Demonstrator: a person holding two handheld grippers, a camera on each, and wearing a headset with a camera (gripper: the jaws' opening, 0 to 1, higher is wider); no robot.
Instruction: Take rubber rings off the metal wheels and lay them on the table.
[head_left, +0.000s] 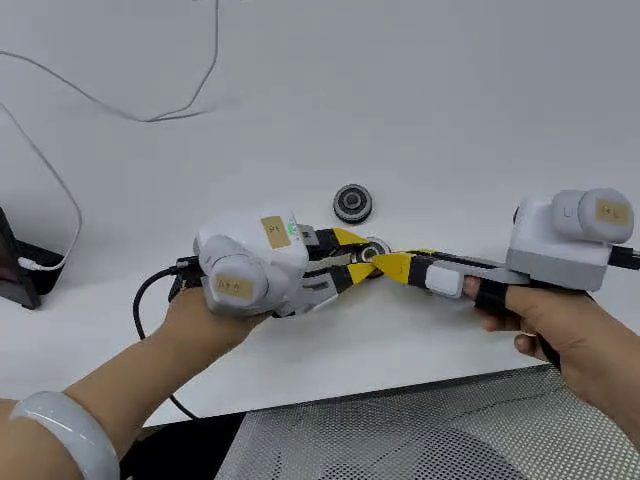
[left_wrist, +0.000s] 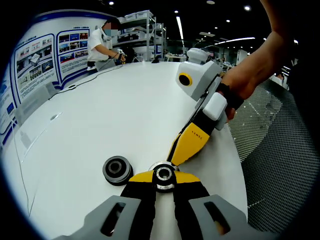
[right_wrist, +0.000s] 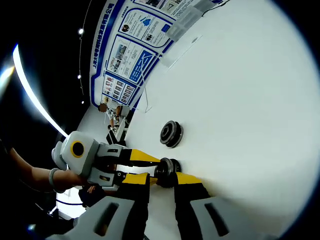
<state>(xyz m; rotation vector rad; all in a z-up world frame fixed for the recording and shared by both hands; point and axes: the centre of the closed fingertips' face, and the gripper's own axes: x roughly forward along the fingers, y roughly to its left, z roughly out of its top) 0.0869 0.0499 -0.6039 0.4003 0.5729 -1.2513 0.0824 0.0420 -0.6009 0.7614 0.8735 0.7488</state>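
A small metal wheel with a black rubber rim is held just above the white table between both grippers. My left gripper comes in from the left and is shut on it; in the left gripper view the yellow tips of my left gripper clamp the wheel from both sides. My right gripper reaches in from the right, and my right gripper also closes around the wheel. A second wheel with its rubber ring lies flat on the table just behind.
A black device with a white cable sits at the left edge. A perforated metal surface runs along the table's near edge. A person stands far off by shelves.
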